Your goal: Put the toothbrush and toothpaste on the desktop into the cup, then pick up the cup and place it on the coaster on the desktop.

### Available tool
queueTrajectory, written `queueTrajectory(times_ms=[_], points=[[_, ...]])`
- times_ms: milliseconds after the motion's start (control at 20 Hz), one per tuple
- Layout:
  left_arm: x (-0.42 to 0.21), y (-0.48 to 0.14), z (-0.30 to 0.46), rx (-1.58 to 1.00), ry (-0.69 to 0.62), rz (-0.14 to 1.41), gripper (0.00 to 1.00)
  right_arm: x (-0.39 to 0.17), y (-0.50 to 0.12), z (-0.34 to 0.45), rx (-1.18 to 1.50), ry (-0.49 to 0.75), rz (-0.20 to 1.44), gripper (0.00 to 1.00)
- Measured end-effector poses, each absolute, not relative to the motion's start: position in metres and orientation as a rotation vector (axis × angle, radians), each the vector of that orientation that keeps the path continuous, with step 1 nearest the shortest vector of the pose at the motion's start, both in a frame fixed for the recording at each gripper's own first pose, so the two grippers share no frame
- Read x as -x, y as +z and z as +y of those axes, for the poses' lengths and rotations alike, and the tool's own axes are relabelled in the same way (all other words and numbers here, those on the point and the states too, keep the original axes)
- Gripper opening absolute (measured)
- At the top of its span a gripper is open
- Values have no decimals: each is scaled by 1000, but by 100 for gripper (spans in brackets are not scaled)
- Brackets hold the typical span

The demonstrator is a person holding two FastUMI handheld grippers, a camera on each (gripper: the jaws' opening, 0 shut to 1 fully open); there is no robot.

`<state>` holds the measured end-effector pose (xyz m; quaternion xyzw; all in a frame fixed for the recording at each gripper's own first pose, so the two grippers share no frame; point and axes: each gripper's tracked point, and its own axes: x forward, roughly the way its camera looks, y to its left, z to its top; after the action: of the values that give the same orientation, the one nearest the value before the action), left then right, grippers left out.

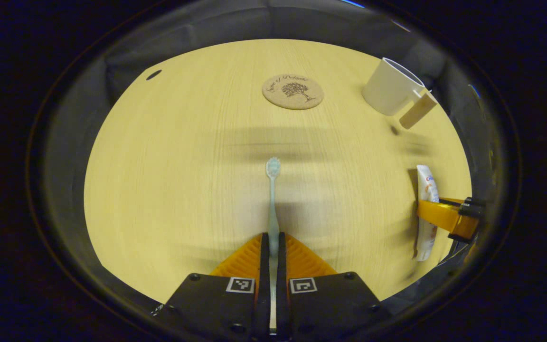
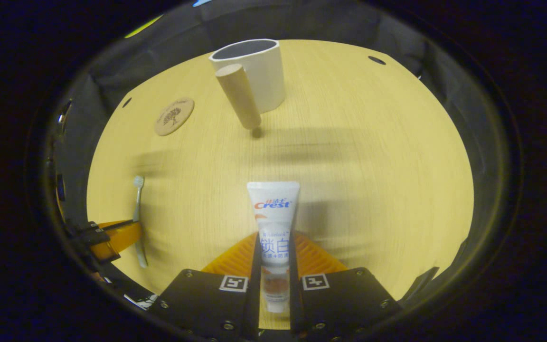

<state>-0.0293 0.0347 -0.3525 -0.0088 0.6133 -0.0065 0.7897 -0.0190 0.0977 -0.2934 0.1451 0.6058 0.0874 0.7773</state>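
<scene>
Both claws are closed on their loads. Between the fingers of the left gripper (image 1: 272,247) the toothbrush (image 1: 272,199) is clamped by its handle, with the bristle head pointing forward over the desktop (image 1: 174,180). Between the fingers of the right gripper (image 2: 273,256) the toothpaste (image 2: 273,223) is pinched at its lower half, cap end toward the camera and flat crimped end forward.

In the left gripper view, the toothpaste (image 1: 426,209) is seen at the far right edge, crossed by an orange finger of the right gripper (image 1: 447,216). In the right gripper view, the toothbrush (image 2: 137,218) is seen at the left edge, with an orange finger of the left gripper (image 2: 112,237) beside it.

The cup (image 2: 259,71) is seen standing upright toward the far side of the desktop, white, with a beige cylindrical handle (image 2: 238,97) slanting down from its rim toward the camera. In the left gripper view the cup (image 1: 390,88) is found at the upper right, its handle (image 1: 418,110) turned to the right.

The coaster (image 1: 293,91), a round cork disc printed with a tree, is laid flat well apart from the cup; in the right gripper view the coaster (image 2: 174,116) is placed to the left of the cup. Nothing is set on it. Soft shadows are cast across the wood between the grippers and the cup.
</scene>
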Motion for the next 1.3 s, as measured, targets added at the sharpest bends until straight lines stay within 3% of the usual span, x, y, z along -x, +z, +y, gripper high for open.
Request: queueTrajectory(times_ms=[300, 750, 1300], points=[[29, -352, 36, 22, -30, 1257, 10, 14, -289, 103, -403, 256, 1227, 15], [16, -325, 41, 121, -11, 1096, 9, -2, -265, 93, -455, 299, 996, 15], [-4, -265, 36, 145, -25, 876, 9, -58, -167, 88, -458, 348, 598, 15]])
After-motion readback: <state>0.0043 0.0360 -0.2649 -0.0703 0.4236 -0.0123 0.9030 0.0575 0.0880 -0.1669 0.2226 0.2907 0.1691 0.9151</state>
